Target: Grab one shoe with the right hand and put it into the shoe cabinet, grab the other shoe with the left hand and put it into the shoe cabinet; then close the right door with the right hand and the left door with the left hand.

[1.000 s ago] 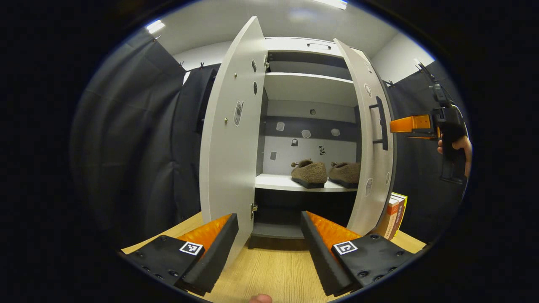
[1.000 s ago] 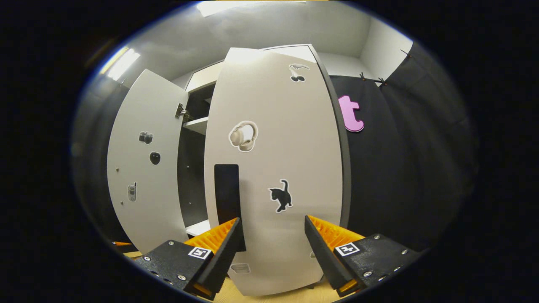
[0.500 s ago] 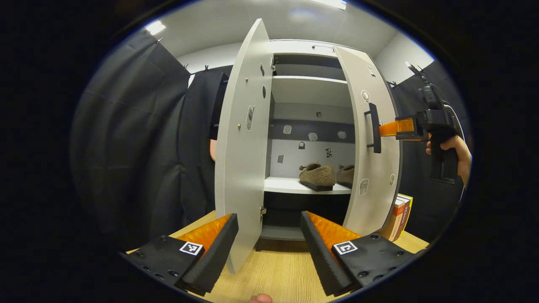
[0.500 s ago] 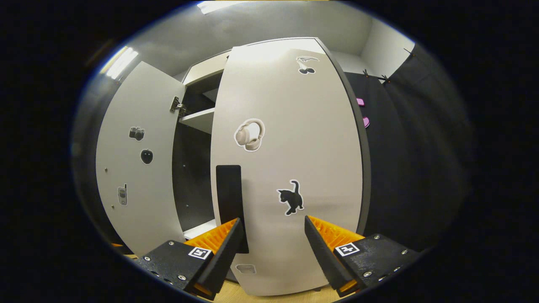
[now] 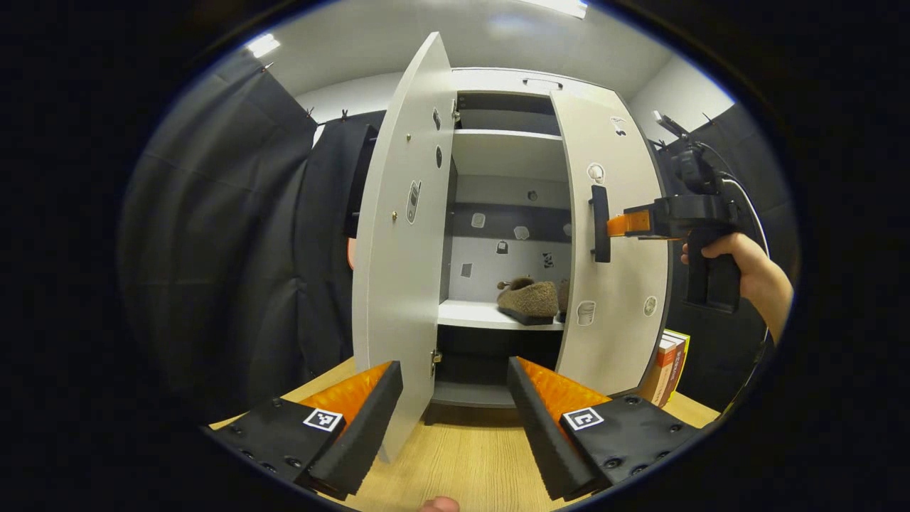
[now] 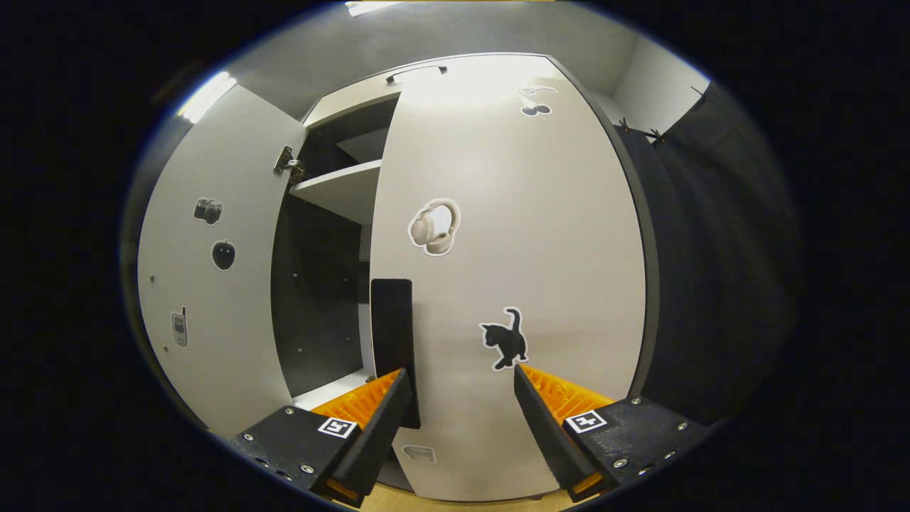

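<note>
Two shoes [image 5: 530,299] half hidden by right door [image 5: 617,249], both grippers [image 5: 455,416] [image 6: 462,419] spread, empty.

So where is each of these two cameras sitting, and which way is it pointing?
Left gripper view: rides the left claw, facing the open cabinet; a hand holds the right claw at the right door.
Right gripper view: rides the right claw, close against the right door.
Shared: right door, left door.

Books [image 5: 668,366] stood upright on the wooden bench [image 5: 469,462]; a black curtain [image 5: 234,256] hung behind the bench.
</note>
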Demonstrator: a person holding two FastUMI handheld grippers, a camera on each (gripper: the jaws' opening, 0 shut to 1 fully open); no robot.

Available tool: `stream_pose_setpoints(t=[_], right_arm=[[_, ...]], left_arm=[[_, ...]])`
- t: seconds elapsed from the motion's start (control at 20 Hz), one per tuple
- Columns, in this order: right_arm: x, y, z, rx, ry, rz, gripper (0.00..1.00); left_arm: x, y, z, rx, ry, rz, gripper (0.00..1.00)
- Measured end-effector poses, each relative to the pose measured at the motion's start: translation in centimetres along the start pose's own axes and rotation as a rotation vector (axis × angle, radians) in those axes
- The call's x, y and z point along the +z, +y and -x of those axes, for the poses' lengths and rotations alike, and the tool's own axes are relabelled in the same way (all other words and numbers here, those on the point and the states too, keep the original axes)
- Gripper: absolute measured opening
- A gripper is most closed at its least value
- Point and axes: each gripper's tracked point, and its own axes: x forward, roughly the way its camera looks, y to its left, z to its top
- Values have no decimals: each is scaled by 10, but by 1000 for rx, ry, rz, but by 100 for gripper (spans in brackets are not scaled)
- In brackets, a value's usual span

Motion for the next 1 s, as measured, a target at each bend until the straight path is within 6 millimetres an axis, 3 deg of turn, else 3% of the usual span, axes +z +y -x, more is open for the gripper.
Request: stream_pose_setpoints(t=[0.2,0.35,0.5,0.75,1.0], right_arm=[[0,-3,1,1,2,-13,91],[5,-9,13,2,-10,-30,92],[14,-21,44,-19,-46,-28,92],[5,-46,105,-77,-59,12,92],[-26,-69,154,-148,-32,23,92]], left_arm=[[3,2,1,6,3,17,96],[9,6,1,16,-8,4,97],[19,12,5,27,-23,8,97],[32,30,8,54,-32,40,94],[50,82,8,171,-66,-18,96]])
